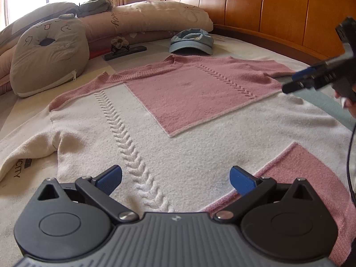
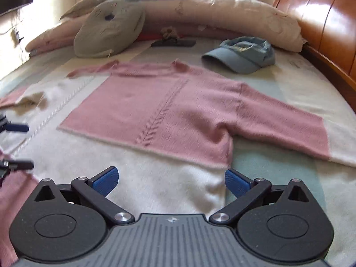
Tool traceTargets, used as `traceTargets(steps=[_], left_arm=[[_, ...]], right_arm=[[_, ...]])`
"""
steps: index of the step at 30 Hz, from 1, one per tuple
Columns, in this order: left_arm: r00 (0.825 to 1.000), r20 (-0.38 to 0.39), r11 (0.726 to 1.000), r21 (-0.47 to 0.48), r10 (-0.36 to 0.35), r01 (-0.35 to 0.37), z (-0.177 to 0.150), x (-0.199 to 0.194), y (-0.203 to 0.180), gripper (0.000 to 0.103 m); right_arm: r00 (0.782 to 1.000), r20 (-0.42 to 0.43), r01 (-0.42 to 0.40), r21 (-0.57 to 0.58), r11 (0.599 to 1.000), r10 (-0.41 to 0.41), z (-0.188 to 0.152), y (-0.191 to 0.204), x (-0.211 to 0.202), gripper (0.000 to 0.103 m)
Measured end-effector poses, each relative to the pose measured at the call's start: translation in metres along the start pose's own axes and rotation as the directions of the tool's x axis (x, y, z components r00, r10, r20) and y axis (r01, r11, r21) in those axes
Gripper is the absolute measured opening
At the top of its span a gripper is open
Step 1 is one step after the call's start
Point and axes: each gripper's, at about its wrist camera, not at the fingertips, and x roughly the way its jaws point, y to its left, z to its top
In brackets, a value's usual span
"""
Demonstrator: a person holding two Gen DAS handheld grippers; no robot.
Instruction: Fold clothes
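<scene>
Nearest the left wrist lens: left tongs [image 1: 175,179], blue pads spread wide, released, gripping nothing, hovering low over the hem end of a fluffy pink-and-white knitted sweater [image 1: 178,115]. Directly between and beyond the two pads, white knit with a raised cable braid running away toward the collar; under the right-hand pad, the corner of a pink block at the hem. Sweater spread flat, front up, on a bed [image 1: 255,46] with a pale striped cover, collar pointing away toward the far pillows. Left sleeve bent at the sweater's side, down-left of the tongs, cuff end resting on the bed cover. At the right edge of the same view, right tongs [image 1: 291,84] reaching in low beside the sweater's right edge; contact with the knit not clear.

From the right wrist view: right tongs [image 2: 171,180] likewise released, pads wide apart and empty. Between them, white knit of the lower body; right-hand pad lying just past the sweater's side edge, over bare bed cover. Ahead, the pink chest block and the pink right sleeve stretched out to the right across the bed, white at the cuff end. Slightly blurred picture.

Beyond the collar: blue denim cap [image 1: 191,42], just past the neckline and apart from it. Grey-green cushion with a dark centre hole [image 1: 49,53] to the left, long beige bolster pillow [image 1: 155,17] behind, glossy orange-brown wooden headboard [image 1: 278,6] along the right.
</scene>
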Motion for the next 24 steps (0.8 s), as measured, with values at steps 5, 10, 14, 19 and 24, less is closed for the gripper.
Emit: traceTargets(steps=[5,10,14,19,24], left_arm=[[1.000,0.007,1.000,-0.018,-0.007,0.008,0.002,0.002,0.004,0.102],[1.000,0.006,0.999,-0.035,-0.002,0.002,0.004,0.003,0.011,0.102],[1.000,0.013,0.998,-0.059,0.002,-0.001,0.006,0.004,0.019,0.102],[1.000,0.004,0.999,-0.052,0.008,-0.008,0.005,0.004,0.017,0.102],[1.000,0.024,0.999,-0.051,0.002,0.000,0.006,-0.002,0.017,0.102]], right_arm=[[0.964,-0.029,0.265,0.146,0.953,-0.264,0.058,-0.056,0.041,0.103],[0.927,-0.161,0.372,0.263,0.890,-0.340,0.080,-0.107,0.104,0.103],[0.917,-0.151,0.399,0.305,0.865,-0.370,0.079,-0.128,0.130,0.103],[0.908,-0.176,0.419,0.353,0.837,-0.380,0.100,-0.137,0.137,0.103],[0.942,-0.177,0.331,0.332,0.883,-0.286,0.118,-0.103,0.120,0.103]])
